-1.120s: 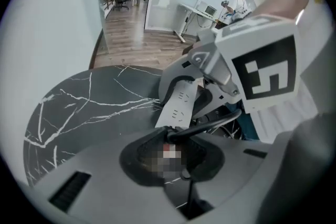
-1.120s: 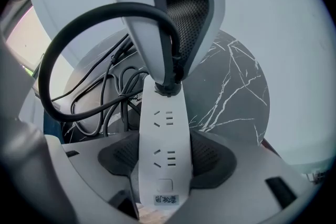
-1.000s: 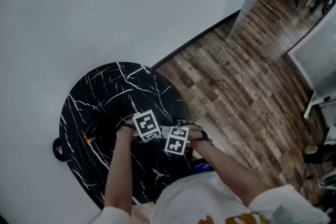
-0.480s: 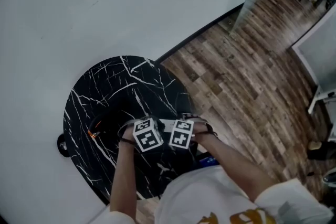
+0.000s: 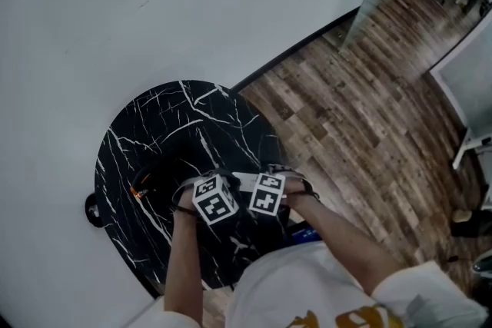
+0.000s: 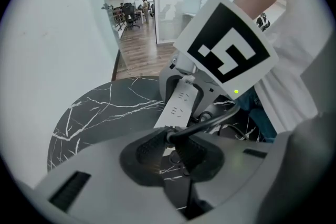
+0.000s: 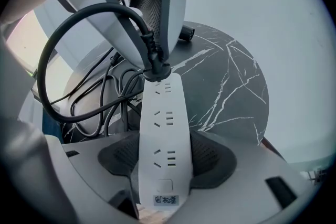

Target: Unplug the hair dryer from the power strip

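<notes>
A white power strip (image 7: 164,128) lies over the black marble table (image 5: 169,119). My right gripper (image 7: 164,157) is shut on its near end, pads on both long sides. A black plug (image 7: 155,68) stands at the strip's far end, and I cannot tell whether it is seated. My left gripper (image 6: 170,136) is shut on that plug where its black cable (image 6: 210,120) leaves it. The cable arcs left in a loop (image 7: 52,55). In the head view the two marker cubes (image 5: 215,198) sit side by side, with the dark hair dryer (image 5: 150,182) to their left.
More black cables (image 7: 100,107) are coiled on the table beside the strip. A small black round object (image 5: 93,209) sits off the table's left edge by the white wall. Wood floor (image 5: 361,104) runs to the right, and the person's torso is close behind the table.
My left gripper has tilted over the strip, its marker cube now showing a different face. The right gripper has kept still on the strip.
</notes>
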`<state>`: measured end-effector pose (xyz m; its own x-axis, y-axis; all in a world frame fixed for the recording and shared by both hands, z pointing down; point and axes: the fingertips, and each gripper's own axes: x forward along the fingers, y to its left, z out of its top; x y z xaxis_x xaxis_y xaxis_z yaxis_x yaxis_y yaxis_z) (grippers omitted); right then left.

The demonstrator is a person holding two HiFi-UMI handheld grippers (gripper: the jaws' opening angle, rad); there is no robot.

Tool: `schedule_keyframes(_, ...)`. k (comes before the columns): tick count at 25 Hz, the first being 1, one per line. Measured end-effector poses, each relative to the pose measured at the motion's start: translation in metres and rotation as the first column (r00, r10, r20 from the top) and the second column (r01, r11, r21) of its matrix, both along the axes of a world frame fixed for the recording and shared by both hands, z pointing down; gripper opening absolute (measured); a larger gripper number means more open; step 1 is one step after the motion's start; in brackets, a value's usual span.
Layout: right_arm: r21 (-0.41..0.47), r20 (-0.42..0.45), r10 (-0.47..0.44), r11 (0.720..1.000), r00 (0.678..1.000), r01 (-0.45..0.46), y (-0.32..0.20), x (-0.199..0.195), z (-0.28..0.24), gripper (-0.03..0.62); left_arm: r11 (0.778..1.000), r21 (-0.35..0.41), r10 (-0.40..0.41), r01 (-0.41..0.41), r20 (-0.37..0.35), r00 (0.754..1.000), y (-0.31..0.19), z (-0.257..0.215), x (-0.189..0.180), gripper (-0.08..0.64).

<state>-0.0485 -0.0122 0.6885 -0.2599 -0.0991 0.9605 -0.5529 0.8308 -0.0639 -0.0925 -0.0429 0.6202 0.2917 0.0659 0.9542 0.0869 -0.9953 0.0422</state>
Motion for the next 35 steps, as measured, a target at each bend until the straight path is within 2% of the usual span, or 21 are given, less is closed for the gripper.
schedule_keyframes(6,0.013,0.022,-0.011,1.0,1.0,0.011,0.0,0.002,0.0,0.268,0.993,0.065,-0.099,0.103,-0.074,0.992,-0.004,-0.008,-0.007,0.051)
schedule_keyframes(9,0.025,0.042,-0.004,1.0,0.999,0.003,0.0,0.004,0.0,0.268,0.981,0.074,-0.168,0.178,-0.13,0.977,-0.005,-0.01,-0.01,0.051)
schedule_keyframes(12,0.033,0.048,0.003,0.999,0.999,-0.004,-0.002,0.005,-0.001,0.268,0.963,0.093,-0.24,0.255,-0.145,0.96,-0.007,-0.006,-0.02,0.052)
schedule_keyframes(17,0.058,0.108,0.099,0.993,0.989,-0.105,-0.004,0.011,-0.007,0.268,0.936,0.092,-0.324,0.339,-0.146,0.935,-0.003,0.006,-0.037,0.057)
schedule_keyframes(18,0.064,0.121,0.107,0.991,0.987,-0.115,-0.003,0.01,-0.008,0.268,0.929,0.082,-0.344,0.36,-0.155,0.926,-0.002,0.008,-0.038,0.064)
schedule_keyframes(21,0.099,0.14,0.101,0.988,0.985,-0.115,-0.005,0.006,-0.014,0.268,0.906,0.054,-0.406,0.419,-0.163,0.899,0.0,0.017,-0.041,0.152)
schedule_keyframes(24,0.148,0.175,0.121,0.978,0.977,-0.147,-0.011,0.001,-0.031,0.268,0.887,0.095,-0.435,0.452,-0.156,0.887,-0.003,0.022,-0.048,0.173)
schedule_keyframes(26,0.185,0.212,0.151,0.964,0.965,-0.192,-0.017,0.0,-0.047,0.268,0.869,0.125,-0.454,0.478,-0.178,0.873,-0.007,0.02,-0.054,0.173)
schedule_keyframes(28,0.229,0.26,0.188,0.941,0.947,-0.25,-0.022,0.002,-0.066,0.268,0.851,0.106,-0.488,0.514,-0.199,0.85,-0.003,0.014,-0.063,0.185)
schedule_keyframes(30,0.273,0.303,0.227,0.91,0.926,-0.312,-0.024,0.011,-0.085,0.268,0.834,0.079,-0.521,0.546,-0.212,0.827,0.005,0.006,-0.076,0.233)
schedule_keyframes(34,0.32,0.408,0.288,0.844,0.867,-0.431,-0.028,0.033,-0.125,0.268,0.818,0.055,-0.555,0.573,-0.187,0.81,0.018,0.003,-0.101,0.235)
schedule_keyframes(35,0.319,0.435,0.298,0.831,0.849,-0.455,-0.026,0.036,-0.134,0.268,0.807,0.051,-0.571,0.588,-0.188,0.799,0.021,0.001,-0.107,0.235)
